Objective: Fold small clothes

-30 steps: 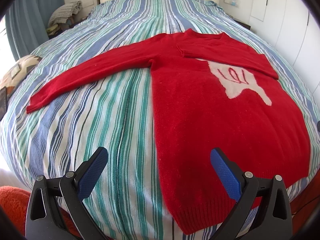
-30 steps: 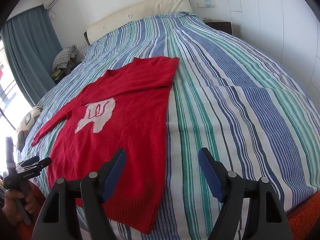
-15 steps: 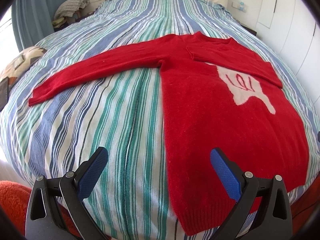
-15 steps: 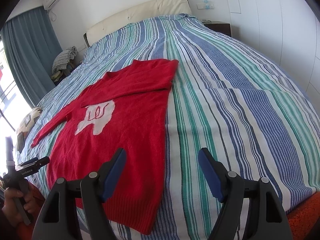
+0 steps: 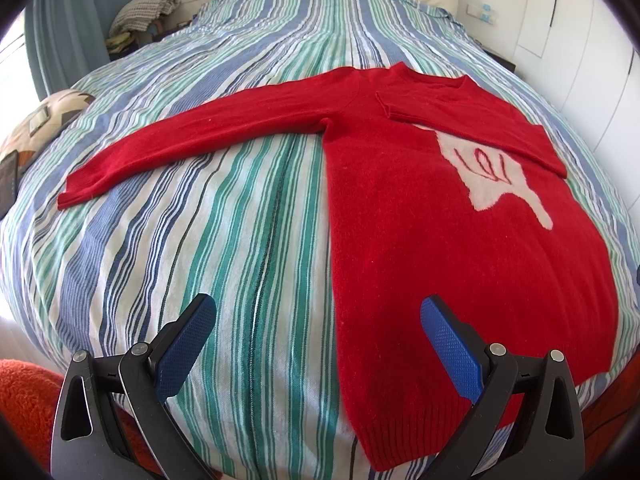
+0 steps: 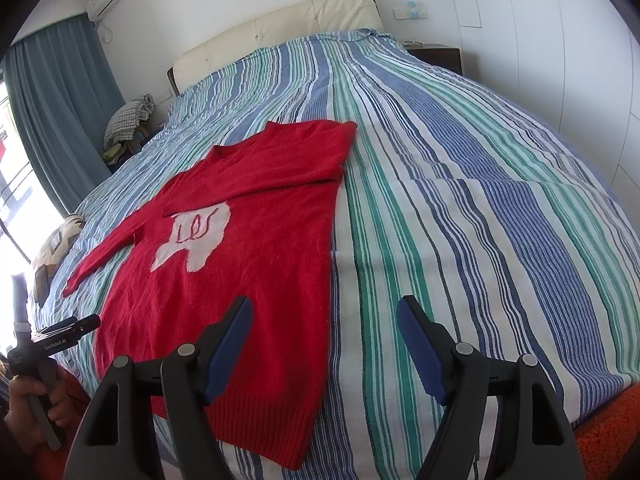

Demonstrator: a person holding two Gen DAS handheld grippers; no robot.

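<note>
A red sweater [image 5: 440, 240] with a pale motif lies flat on the striped bed; it also shows in the right wrist view [image 6: 248, 248]. Its right sleeve is folded across the chest [image 5: 480, 128]. Its left sleeve [image 5: 208, 136] lies stretched out to the left. My left gripper [image 5: 316, 340] is open and empty, above the bed's near edge beside the sweater's left hem. My right gripper [image 6: 324, 344] is open and empty, over the sweater's right hem edge. The left gripper's body, held in a hand, shows at the left of the right wrist view [image 6: 48, 344].
The striped bedspread [image 6: 460, 200] covers the whole bed, with a cream headboard [image 6: 280, 28] at the far end. A patterned cushion [image 5: 44, 120] and a dark flat device [image 5: 8, 184] lie at the left edge. Folded cloth [image 5: 144, 12] sits beyond the bed's far left. White wardrobes [image 6: 560, 40] stand right.
The left gripper has swung left, so the stretched-out sleeve sits more in the middle of its view. The right gripper has barely moved. The sweater has not moved.
</note>
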